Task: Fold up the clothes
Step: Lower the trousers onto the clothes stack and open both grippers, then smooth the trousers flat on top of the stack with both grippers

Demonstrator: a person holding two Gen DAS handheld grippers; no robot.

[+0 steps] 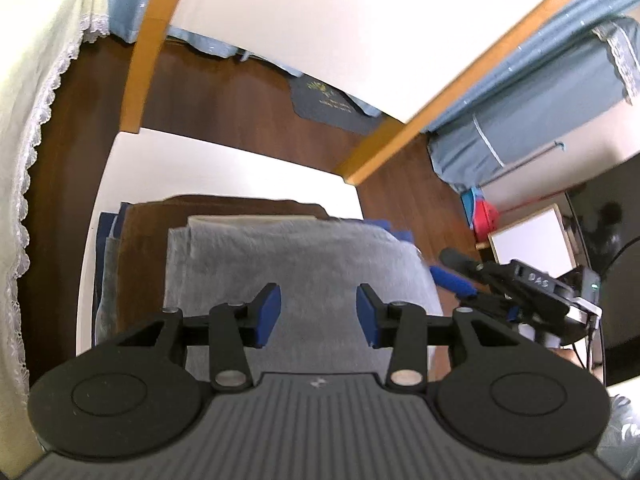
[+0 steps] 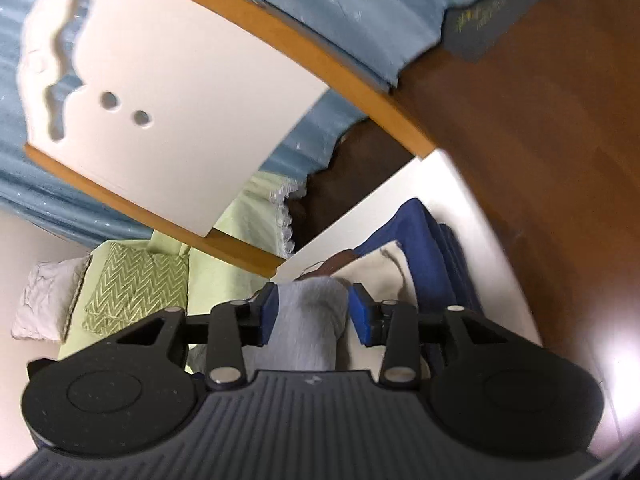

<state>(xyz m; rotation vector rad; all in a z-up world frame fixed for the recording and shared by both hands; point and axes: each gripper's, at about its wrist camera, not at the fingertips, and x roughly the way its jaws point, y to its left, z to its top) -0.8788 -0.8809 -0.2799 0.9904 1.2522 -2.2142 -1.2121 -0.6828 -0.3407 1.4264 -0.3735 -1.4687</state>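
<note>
Left gripper (image 1: 319, 307): jaws apart above grey folded garment (image 1: 288, 264) (centre frame). Right gripper (image 2: 311, 309): jaws apart, straddling grey cloth (image 2: 308, 312).

You can make out little lettering here. The dark mat (image 1: 326, 106) on the far floor bears yellow writing, too blurred to read. In the left wrist view, the black right gripper (image 1: 454, 280) carries pale embossed characters on its body, not legible either.
</note>
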